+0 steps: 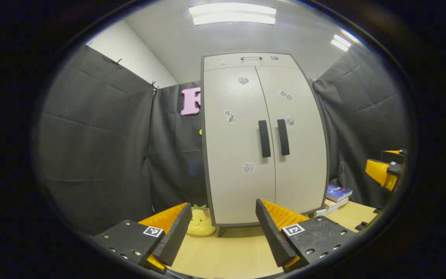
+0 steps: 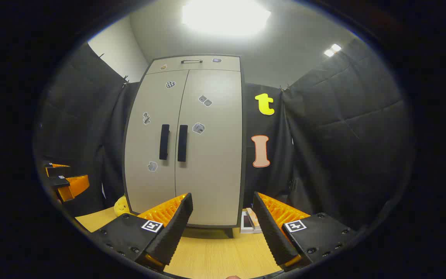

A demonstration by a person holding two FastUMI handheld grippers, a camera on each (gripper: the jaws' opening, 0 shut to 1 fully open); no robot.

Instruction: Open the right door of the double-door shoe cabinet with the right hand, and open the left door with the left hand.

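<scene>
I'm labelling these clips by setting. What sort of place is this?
Probably a staged recording booth rather than a home: black cloth walls, a lone shoe cabinet with both doors shut, and strip ceiling lights overhead.

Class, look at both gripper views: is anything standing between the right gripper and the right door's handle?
Nothing visible does. The right gripper hangs open before the shoe cabinet, with bare floor between it and the right handle.

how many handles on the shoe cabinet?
3. Two dark vertical handles flank the centre seam: the left door handle and the right door handle. A slim horizontal top handle sits on the top panel above the doors. Both doors are closed.
</scene>
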